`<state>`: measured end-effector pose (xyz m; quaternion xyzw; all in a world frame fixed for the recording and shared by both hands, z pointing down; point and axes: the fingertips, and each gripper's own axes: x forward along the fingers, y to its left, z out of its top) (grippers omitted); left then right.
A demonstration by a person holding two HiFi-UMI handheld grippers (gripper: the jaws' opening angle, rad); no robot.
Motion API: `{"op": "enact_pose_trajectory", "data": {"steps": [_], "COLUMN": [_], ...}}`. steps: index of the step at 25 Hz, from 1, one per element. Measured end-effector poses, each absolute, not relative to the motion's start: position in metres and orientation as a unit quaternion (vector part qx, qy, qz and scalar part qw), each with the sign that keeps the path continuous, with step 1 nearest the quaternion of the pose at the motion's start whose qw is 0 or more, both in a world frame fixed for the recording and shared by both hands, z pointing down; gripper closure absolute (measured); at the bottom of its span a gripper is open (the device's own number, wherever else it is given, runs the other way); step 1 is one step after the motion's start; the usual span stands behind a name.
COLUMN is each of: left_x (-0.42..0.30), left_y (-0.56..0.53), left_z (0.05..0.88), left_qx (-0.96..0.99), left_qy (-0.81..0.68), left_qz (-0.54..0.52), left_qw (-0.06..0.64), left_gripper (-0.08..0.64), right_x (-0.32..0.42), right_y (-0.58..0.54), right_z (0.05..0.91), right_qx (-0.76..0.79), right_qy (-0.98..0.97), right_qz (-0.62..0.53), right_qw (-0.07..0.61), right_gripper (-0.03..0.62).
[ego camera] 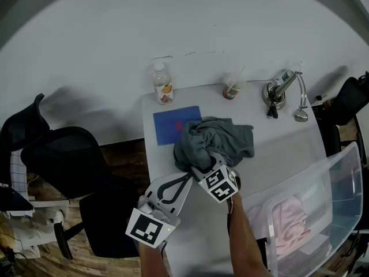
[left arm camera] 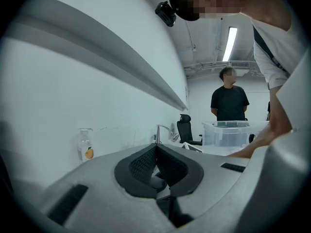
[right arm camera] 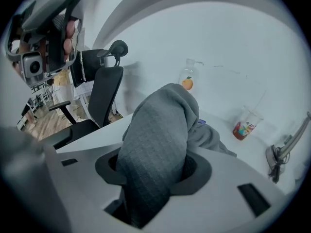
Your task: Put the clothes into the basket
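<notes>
The right gripper (right arm camera: 153, 165) has its jaws pinched on a fold of the grey garment (right arm camera: 160, 125), which fills the gap between them and rises in a hump past the tips. The left gripper (left arm camera: 155, 148) has its jaws pressed together with nothing between them. In the head view the right gripper (ego camera: 202, 166) bites the near edge of the grey garment (ego camera: 214, 138), and the rest of the cloth lies bunched on the white table (ego camera: 288, 149) at 12 o'clock from the jaws. The left gripper (ego camera: 185, 179) sits just beside the right one at its 8 o'clock, its tips near the cloth's lower left edge; whether they touch it cannot be told. A blue sheet (ego camera: 172, 124) lies flat at 10 o'clock from the garment, partly under it. Along the table's far edge stand a bottle (ego camera: 163, 84) with an orange label at 11 o'clock, a cup (ego camera: 232, 88) with a straw at 12 o'clock and a metal fixture (ego camera: 282, 88) at 2 o'clock. The clear plastic basket (ego camera: 340, 172) stands beside the table at 4 o'clock from the garment, well apart from it, with pink clothes (ego camera: 291, 218) inside. A black office chair (ego camera: 63, 160) stands at 9 o'clock, off the table's left side.
</notes>
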<state>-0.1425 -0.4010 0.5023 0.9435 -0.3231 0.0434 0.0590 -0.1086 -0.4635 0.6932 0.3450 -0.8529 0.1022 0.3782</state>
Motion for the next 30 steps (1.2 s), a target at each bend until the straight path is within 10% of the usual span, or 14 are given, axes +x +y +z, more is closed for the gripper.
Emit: {"op": "enact_pose_trajectory", "data": {"steps": [30], "left_x": [-0.157], "left_y": [-0.323], "left_z": [0.439], "left_qx": [0.941], "left_qy": [-0.336], "left_qz": [0.034], "left_qw": [0.033], "left_gripper": [0.554], "right_x": [-0.134], "right_y": [-0.370], "right_z": [0.525], "right_qx": [0.362], "right_qy": [-0.904], "right_qz": [0.075], "right_qw": [0.216], "right_gripper": [0.430]}}
